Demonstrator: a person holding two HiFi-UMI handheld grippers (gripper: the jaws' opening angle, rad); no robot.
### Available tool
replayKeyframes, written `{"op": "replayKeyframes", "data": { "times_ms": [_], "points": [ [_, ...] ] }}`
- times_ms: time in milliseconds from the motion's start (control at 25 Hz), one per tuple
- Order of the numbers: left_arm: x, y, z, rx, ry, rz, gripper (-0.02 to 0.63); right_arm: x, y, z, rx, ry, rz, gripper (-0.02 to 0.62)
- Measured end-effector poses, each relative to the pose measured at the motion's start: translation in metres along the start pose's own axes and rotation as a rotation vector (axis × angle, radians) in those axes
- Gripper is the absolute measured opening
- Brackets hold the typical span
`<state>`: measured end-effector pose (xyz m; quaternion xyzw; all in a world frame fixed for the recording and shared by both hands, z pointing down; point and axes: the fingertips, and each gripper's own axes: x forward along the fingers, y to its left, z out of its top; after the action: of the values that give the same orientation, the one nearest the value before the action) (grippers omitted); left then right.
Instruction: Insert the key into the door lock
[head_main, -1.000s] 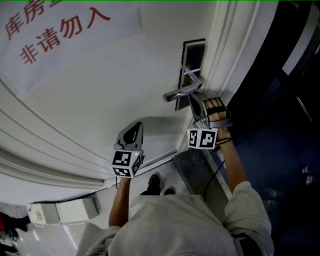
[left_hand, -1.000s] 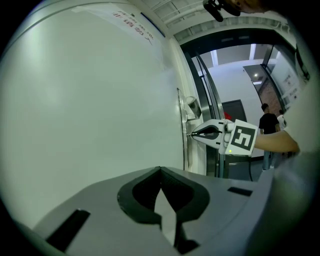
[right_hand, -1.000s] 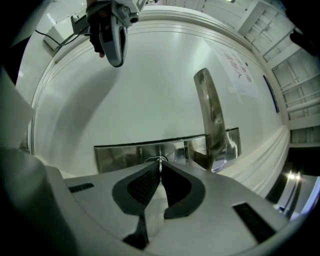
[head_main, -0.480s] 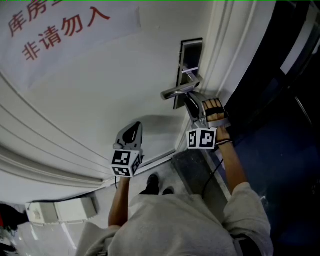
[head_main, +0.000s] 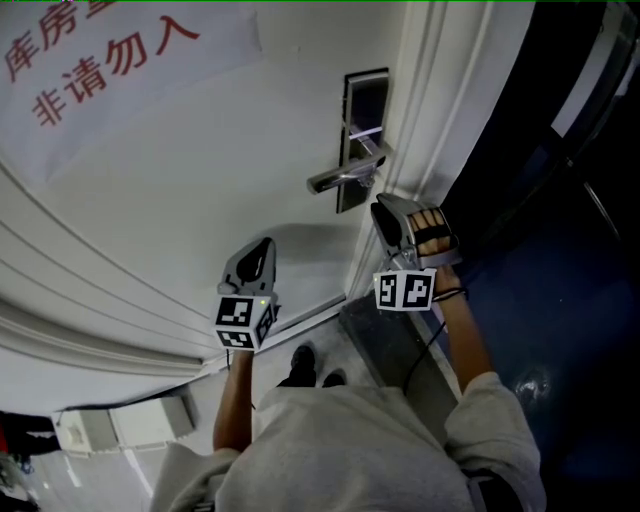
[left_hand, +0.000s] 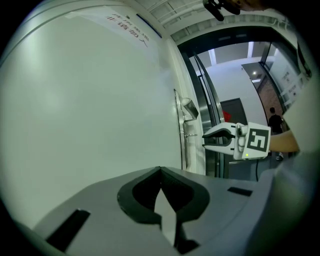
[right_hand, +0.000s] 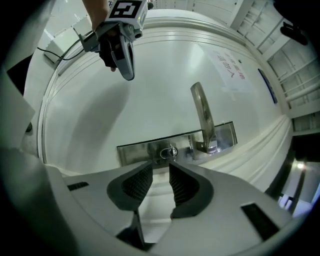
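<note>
First, in the head view, both forearms reach forward and up to a white door (head_main: 200, 180). The left gripper (head_main: 262, 250) is held level in front of the smooth door panel, about the middle of its width. Its checkered marker cube (head_main: 243, 322) faces the camera. The right gripper (head_main: 383, 212) is near the right edge of the door, just below the lock plate (head_main: 365, 95). This plate is a narrow, dark, shiny metal strip. A silver lever handle (head_main: 340, 178) sticks out from it toward the left. A paper sign (head_main: 110, 60) with red characters is at the upper left corner of the door.

Next, in the left gripper view, the grey plastic jaws of this gripper are pressed together at the tips and hold nothing. The door surface is beside them, and the right gripper (left_hand: 212, 141) is seen farther away, at the door edge.

Finally, in the right gripper view, the jaws are spread, though they have just been closing a little. Nothing is between the black ribbed pads (right_hand: 136, 182). Just beyond the tips a small oval metal part (right_hand: 168, 151) sits in the lock plate, beside the base of the handle. I cannot tell if it is the head of the key or the bare keyhole.
</note>
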<state>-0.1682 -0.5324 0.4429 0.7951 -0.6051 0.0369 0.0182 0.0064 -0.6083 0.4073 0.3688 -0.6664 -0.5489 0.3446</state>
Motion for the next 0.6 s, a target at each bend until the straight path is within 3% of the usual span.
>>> {"op": "replayKeyframes", "data": {
  "times_ms": [360,600],
  "points": [
    [0.004,-0.016,0.001,0.003,-0.007,-0.025,0.017,-0.023,0.017,-0.010,0.090,0.022,0.018,0.029],
    [0.007,-0.023,0.001,0.005,-0.006,-0.041,0.017,-0.032,0.012,-0.011,0.268,0.022,0.022,0.023]
  ]
}}
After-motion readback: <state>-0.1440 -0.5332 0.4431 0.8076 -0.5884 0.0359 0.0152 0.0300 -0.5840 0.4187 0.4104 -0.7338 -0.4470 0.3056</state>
